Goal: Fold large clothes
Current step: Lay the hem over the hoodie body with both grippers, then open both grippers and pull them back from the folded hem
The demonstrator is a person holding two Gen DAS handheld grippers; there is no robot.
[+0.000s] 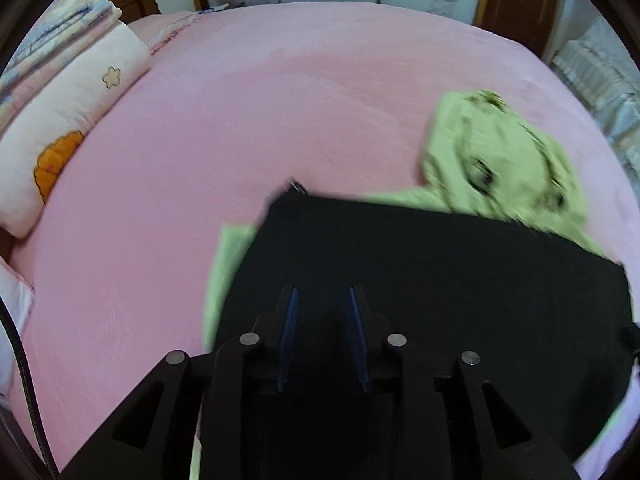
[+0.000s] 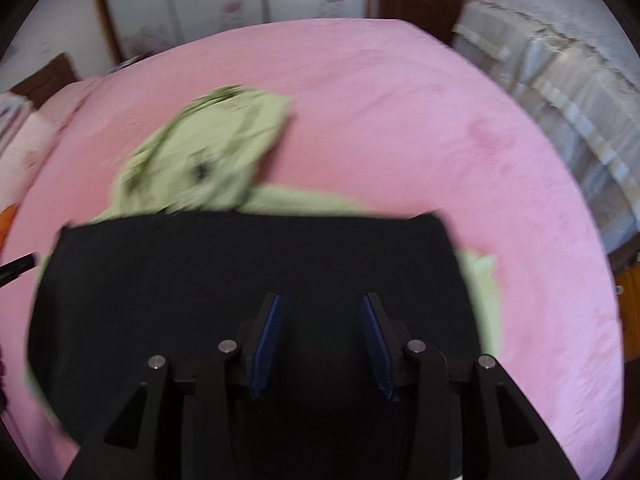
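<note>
Above the black garment [image 1: 400,260], both grippers [image 1: 322,292] [image 2: 320,300] tilt steeply down, jaws parted.

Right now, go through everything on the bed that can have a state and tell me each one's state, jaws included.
Black garment: folded flat into a rectangle, lying on top of the green garment.
Green garment: crumpled, unfolded, partly under the black one.
Left gripper: jaws open, nothing between them.
Right gripper: jaws open, empty.
Pink bed sheet: spread smooth.
Pillow: lying at the bed's edge.

Both tongs [image 1: 322,292] [image 2: 322,300] apparently parted, empty
</note>
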